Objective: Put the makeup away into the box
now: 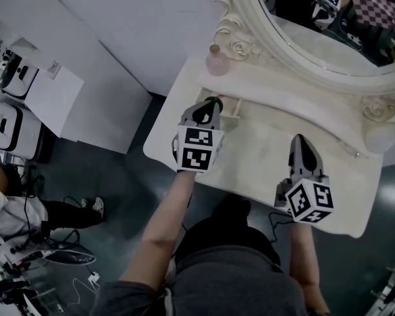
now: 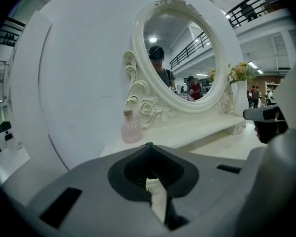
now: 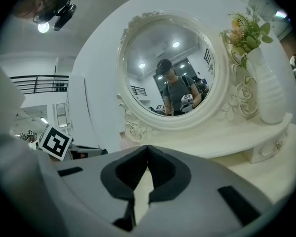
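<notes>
- Two claws. The left claw (image 1: 209,105) (image 2: 149,149) is clenched, its pads pressed together. A small green speck shows at its very tip, and I cannot tell what it is.
- The right claw (image 1: 299,140) (image 3: 147,149) is also clenched, its pads meeting at the tip with nothing between them.
- Each claw is carried on a bare forearm, and both point over the counter (image 1: 263,153) towards the mirror. The left claw is near the counter's left end and the right claw nearer the middle, well apart from it.
- One pink glass bottle (image 1: 217,62) (image 2: 131,130) with a pale stopper is the only makeup item I can make out. It stands upright on the raised back shelf at the left foot of the mirror frame, beyond the left claw's tip and not touching it.
- I cannot tell which thing here is the box.
- One oval mirror (image 1: 276,45) (image 2: 180,58) (image 3: 170,70) in a carved cream frame with roses stands at the back of the counter. It reflects the person and the claws.
- One white ribbed vase (image 3: 266,88) (image 2: 239,98) holding a bunch of flowers (image 3: 246,33) stands on the shelf at the mirror's right foot.
- One small drawer (image 3: 269,149) with a handle sits in the shelf front, under the vase.
- The shelf's front edge lies between the left claw and the bottle.
- On the floor to the left are two white machines (image 1: 13,104), some cables and one seated person (image 1: 26,209).
</notes>
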Available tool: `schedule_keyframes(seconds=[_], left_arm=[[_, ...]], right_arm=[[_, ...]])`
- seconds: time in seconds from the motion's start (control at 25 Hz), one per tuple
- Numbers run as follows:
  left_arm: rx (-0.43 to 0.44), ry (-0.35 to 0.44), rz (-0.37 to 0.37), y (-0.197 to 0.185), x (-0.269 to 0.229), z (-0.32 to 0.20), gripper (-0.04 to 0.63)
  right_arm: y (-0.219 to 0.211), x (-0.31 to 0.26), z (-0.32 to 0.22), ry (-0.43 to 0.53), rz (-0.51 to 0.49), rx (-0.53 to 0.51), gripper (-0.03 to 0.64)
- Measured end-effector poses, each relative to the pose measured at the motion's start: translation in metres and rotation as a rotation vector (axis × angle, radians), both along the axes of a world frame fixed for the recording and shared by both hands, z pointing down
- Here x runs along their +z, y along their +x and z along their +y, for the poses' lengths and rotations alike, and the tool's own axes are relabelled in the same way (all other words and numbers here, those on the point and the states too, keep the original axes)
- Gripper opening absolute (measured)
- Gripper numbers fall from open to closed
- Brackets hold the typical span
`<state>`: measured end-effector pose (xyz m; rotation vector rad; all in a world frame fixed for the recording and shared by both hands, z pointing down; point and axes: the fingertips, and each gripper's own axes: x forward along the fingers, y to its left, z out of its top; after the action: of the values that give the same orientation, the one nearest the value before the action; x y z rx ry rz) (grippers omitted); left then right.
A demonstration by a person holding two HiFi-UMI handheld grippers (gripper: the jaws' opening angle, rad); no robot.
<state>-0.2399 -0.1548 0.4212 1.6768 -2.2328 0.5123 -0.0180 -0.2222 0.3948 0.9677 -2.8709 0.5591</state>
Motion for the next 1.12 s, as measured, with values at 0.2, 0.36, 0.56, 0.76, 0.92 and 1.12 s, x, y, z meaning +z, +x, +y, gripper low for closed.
schedule_keyframes(seconds=[0.2,0.36,0.56,0.76,0.92,1.12], left_arm=[[0.008,-0.009,0.015,-0.006,0.008,-0.005,0.006],[0.015,-0.018,0.025,-0.01,0.014,-0.012,0.006],[0.019,-0.034,0.043,-0.015,0.025,-0.021,0.006],[0.021,-0.061,0.059,-0.019,0.037,-0.027,0.006],[0.022,-0.085,0.07,-0.019,0.049,-0.032,0.006],[0.019,-0.108,0.077,-0.019,0.059,-0.033,0.006]], right_arm=[[-0.008,0.003,0.0,-0.006,0.009,-0.002,0.003],[-0.011,0.003,-0.004,-0.007,0.019,0.007,0.003],[-0.012,0.007,-0.009,-0.011,0.031,0.017,0.003],[-0.011,0.009,-0.012,-0.013,0.04,0.029,0.003],[-0.007,0.011,-0.017,-0.016,0.046,0.042,0.003],[-0.002,0.013,-0.021,-0.02,0.05,0.054,0.003]])
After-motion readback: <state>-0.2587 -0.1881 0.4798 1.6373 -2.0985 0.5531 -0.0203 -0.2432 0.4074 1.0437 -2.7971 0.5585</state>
